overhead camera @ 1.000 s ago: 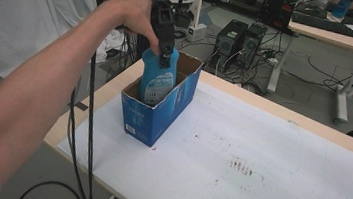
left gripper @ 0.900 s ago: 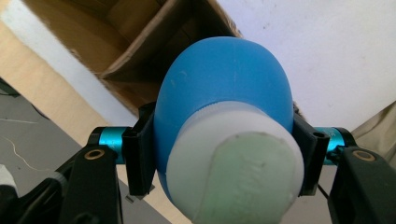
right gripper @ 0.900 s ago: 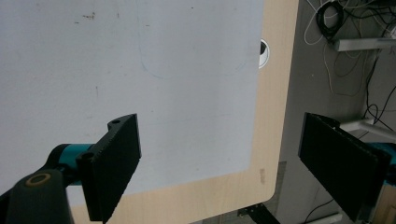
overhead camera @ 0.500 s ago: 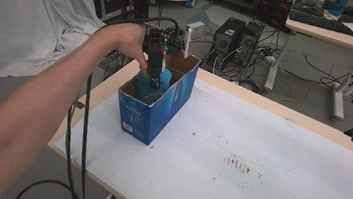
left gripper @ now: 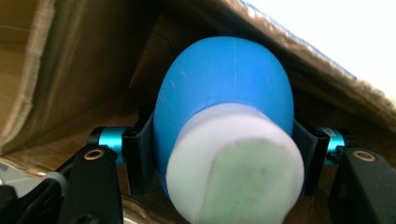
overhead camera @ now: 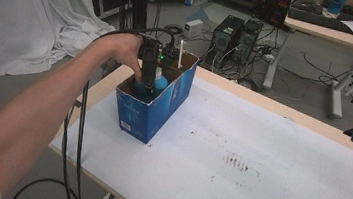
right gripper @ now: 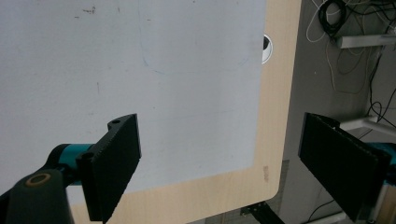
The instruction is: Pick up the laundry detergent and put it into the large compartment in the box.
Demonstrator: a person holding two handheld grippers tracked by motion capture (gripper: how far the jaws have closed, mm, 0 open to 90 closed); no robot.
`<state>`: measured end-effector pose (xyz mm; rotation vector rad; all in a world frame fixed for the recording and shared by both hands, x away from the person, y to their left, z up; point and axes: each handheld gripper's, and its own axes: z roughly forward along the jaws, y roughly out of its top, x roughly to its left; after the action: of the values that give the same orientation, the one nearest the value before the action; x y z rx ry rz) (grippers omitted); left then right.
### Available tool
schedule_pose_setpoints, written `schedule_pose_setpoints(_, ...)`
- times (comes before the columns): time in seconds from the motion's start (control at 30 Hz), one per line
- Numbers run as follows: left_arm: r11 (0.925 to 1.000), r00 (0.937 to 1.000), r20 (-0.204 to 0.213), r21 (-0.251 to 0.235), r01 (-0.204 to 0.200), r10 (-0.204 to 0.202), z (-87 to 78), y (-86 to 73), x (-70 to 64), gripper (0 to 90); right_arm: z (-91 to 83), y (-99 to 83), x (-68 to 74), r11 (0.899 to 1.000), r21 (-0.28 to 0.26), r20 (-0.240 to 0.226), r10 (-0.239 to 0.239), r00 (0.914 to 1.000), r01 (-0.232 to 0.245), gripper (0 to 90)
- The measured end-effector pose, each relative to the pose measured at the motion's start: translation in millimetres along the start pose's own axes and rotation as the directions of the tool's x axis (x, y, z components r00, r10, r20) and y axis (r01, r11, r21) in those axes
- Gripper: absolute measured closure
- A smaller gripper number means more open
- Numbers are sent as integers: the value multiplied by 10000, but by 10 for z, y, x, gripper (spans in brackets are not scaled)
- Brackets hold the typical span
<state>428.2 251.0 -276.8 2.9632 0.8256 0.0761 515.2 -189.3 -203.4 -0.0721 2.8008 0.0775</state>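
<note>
While left tool (overhead camera: pixel 147 81) grips blue bottle (left gripper: pixel 224 93), box (overhead camera: pixel 155 112) walls crowd it.

Left gripper (left gripper: pixel 224 149) fingers clamped, forearm (overhead camera: pixel 37 114) extended; right gripper (right gripper: pixel 233 168) fingers wide apart.

White sheet (overhead camera: pixel 23 16) hanging at left, computer towers (overhead camera: pixel 235 33) and cables on floor beyond table.
</note>
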Motion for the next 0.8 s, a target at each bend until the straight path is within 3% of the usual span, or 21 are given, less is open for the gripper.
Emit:
schedule_pose_setpoints(0.7, 10000, 10000, -17, 40, 89, -89, 9, 35, -22, 368, -35, -16, 8, 10000, -65, 0, 69, 10000, -69, 123)
schedule_pose_setpoints(0.8, 9998, 9998, 50, 21, 210, -210, 8, 36, -9, 326, -24, -18, 6, 10000, -54, -35, -8, 10000, 7, 123)
